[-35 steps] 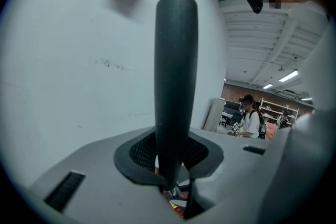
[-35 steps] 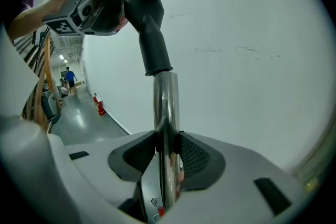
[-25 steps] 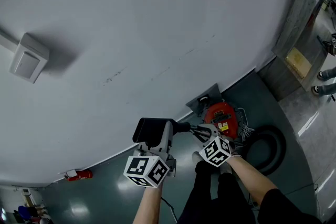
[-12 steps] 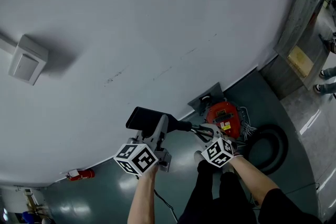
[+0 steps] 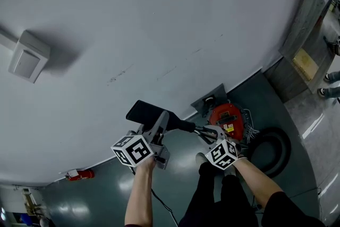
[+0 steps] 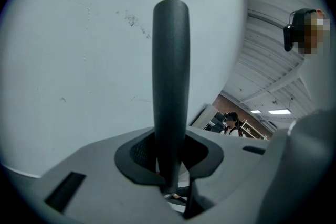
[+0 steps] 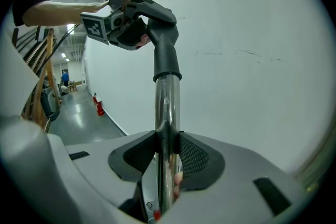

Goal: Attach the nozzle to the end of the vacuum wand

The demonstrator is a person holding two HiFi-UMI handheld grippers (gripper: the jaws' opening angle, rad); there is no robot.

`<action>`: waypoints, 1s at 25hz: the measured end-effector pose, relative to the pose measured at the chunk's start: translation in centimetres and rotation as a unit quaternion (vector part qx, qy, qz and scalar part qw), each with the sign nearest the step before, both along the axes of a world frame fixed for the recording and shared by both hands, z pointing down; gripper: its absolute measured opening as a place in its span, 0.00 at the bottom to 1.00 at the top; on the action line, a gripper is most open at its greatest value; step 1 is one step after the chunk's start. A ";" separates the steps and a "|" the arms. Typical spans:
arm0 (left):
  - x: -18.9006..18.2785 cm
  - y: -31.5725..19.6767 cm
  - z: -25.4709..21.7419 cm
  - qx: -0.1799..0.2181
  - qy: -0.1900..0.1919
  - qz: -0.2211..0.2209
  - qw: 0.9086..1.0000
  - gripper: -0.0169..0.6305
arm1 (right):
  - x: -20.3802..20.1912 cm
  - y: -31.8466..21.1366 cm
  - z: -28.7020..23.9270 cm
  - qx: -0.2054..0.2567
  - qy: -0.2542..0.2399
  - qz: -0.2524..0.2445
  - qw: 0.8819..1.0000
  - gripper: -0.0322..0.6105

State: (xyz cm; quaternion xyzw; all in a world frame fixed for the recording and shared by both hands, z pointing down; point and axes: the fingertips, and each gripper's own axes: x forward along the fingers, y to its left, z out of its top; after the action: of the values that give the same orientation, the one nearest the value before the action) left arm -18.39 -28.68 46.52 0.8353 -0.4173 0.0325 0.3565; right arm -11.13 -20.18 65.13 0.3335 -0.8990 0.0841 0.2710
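Left gripper (image 5: 161, 125) is clamped on the flat black nozzle (image 5: 142, 112), just below and left of centre in the head view, in front of a grey wall (image 5: 159, 18). The nozzle's neck sits over the end of the chrome wand (image 7: 167, 113), which the right gripper (image 7: 167, 157) holds tight between its pads. The red vacuum (image 5: 226, 118) and its coiled black hose (image 5: 276, 152) lie on the floor (image 5: 101, 194) at lower right.

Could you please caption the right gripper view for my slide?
Right gripper clamps the chrome vacuum wand, whose far end sits in the black nozzle held by the left gripper.
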 end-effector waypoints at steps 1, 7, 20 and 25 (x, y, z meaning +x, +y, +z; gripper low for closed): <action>-0.1 -0.2 0.1 -0.006 0.007 -0.001 1.000 0.16 | 0.0 0.0 0.0 0.000 0.000 -0.001 1.000 0.27; 0.5 0.1 -0.3 0.007 -0.008 0.011 1.000 0.16 | -0.1 0.0 0.1 0.002 0.005 -0.009 1.000 0.27; 0.3 0.1 0.3 0.018 0.005 -0.013 1.000 0.16 | -0.6 0.4 0.2 -0.015 -0.009 0.015 1.000 0.27; 0.9 1.8 -0.6 0.066 -0.038 -0.026 0.997 0.16 | -0.6 0.2 0.3 -0.015 -0.005 0.015 1.000 0.27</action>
State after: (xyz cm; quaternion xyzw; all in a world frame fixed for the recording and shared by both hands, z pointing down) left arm -17.50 -26.93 45.94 0.8439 -0.4535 0.0270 0.2855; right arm -11.76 -19.99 65.44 0.3420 -0.8941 0.1036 0.2700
